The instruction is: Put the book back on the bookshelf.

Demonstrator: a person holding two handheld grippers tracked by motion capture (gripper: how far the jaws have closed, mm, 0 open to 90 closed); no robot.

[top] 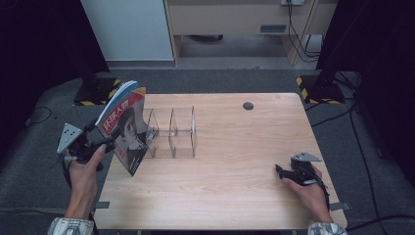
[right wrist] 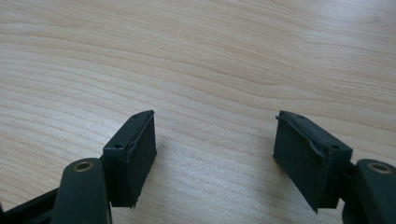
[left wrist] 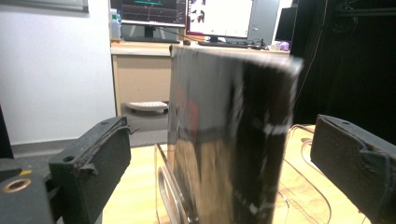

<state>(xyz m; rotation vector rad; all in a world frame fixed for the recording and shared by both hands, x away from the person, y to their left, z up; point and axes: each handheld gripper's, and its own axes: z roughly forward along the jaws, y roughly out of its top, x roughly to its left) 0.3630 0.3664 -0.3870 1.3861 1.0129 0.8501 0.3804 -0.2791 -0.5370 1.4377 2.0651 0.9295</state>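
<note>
The magazine [top: 125,128] stands on edge at the left end of the bench [top: 235,186], tilted, its cover facing me, its bottom corner hanging just past the bench's left edge, its top leaning away toward the far left. Its long axis runs up and down, slanted; from above I read it as leaning against the left wall of the clear rack [top: 171,133], though I cannot tell if it sits in a slot or just beside one. In the left gripper view the magazine [left wrist: 229,140] fills the gap between my left fingers [left wrist: 93,158], seen edge-on and blurred, with the rack's curved clear dividers [left wrist: 168,196] low behind it. The fingers are spread wide, and I see clear space between each pad and the magazine, so I judge it is not pinched right now. The left gripper [top: 93,144] sits just to the left of the magazine, at the bench's edge, so it is plainly the nearer one. The magazine lies straight ahead of those fingers, its flat faces toward the pads. Any next move on it turns on that: close across the thickness, or push it along into a slot. My right gripper [top: 288,172] rests low over bare bench near the right edge, well apart from the rack, its fingers [right wrist: 133,154] spread with nothing between them.
</note>
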